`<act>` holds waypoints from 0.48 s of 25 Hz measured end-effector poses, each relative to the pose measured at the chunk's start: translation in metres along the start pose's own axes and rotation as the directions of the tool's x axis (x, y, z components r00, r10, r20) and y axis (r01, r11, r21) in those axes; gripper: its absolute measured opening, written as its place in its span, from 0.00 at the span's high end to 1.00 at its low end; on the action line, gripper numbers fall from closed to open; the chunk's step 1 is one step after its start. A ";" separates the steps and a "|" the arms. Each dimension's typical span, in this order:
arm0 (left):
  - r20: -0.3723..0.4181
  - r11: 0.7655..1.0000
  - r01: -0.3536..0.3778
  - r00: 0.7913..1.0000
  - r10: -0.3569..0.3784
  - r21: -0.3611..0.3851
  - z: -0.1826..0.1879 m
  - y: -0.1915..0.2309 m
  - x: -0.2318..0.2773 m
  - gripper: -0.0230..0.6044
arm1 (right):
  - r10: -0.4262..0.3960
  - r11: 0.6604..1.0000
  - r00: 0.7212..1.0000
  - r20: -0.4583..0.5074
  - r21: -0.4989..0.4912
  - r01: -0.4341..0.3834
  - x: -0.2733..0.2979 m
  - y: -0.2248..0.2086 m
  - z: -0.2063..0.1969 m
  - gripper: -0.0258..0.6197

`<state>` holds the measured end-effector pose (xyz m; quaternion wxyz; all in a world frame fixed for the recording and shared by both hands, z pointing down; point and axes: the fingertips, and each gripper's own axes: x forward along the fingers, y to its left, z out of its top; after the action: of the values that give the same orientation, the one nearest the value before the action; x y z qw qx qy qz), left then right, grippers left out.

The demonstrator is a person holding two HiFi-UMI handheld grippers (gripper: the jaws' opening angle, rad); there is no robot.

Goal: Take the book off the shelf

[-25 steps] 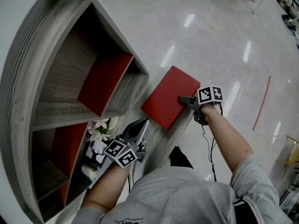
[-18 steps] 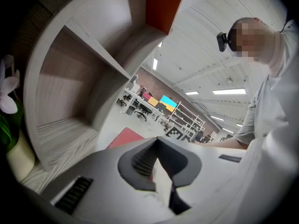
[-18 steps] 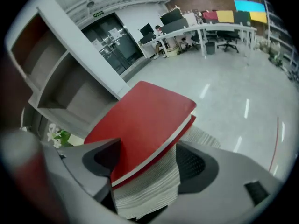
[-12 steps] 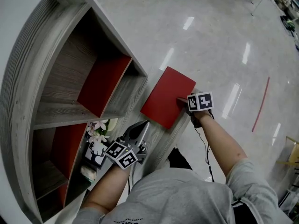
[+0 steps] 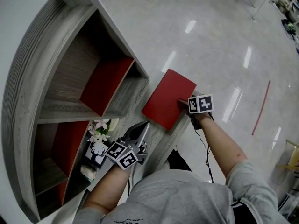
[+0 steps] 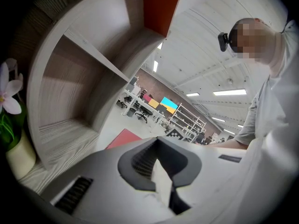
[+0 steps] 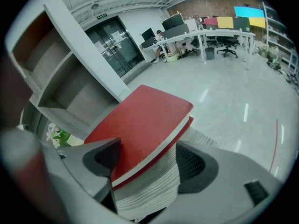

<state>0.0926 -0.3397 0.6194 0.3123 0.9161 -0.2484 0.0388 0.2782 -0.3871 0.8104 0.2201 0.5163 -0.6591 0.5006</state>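
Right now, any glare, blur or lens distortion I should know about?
Head view: bright glare streaks on the floor; the wide lens bows the shelf. Left gripper view: black corners, mosaic patch upper right. Right gripper view: book sharp, near left edge a blurred smear.

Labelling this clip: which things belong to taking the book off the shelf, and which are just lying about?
Job: red book, lying flat; grey wooden shelf.
Lying about: potted flower; office desks in the background.

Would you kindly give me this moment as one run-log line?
right gripper: jaws just opened, red book between them | red book: flat on ledge | left gripper: shut, empty
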 end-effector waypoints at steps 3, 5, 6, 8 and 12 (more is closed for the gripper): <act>0.020 1.000 -0.007 1.000 0.007 0.007 0.005 -0.002 -0.002 0.94 | 0.011 0.999 1.000 0.021 -0.032 -0.011 -0.008 0.008 0.006 0.35; 0.034 1.000 -0.014 0.999 0.014 0.010 0.009 -0.003 -0.005 0.94 | 0.028 0.998 0.999 0.034 -0.053 -0.026 -0.015 0.016 0.010 0.35; 0.041 1.000 -0.018 0.999 0.018 0.012 0.011 -0.004 -0.007 0.94 | 0.034 0.997 0.999 0.040 -0.069 -0.031 -0.020 0.021 0.012 0.35; 0.056 0.999 -0.028 0.998 0.027 0.017 0.016 -0.006 -0.012 0.94 | 0.046 0.993 0.998 0.053 -0.107 -0.040 -0.030 0.030 0.016 0.36; 0.095 0.998 -0.052 0.994 0.050 0.023 0.028 -0.009 -0.028 0.94 | 0.089 0.981 0.992 0.084 -0.178 -0.073 -0.051 0.055 0.030 0.45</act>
<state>0.0700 -0.3380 0.5851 0.2877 0.9141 -0.2856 0.0067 0.2547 -0.3917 0.7335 0.2134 0.4904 -0.7301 0.4253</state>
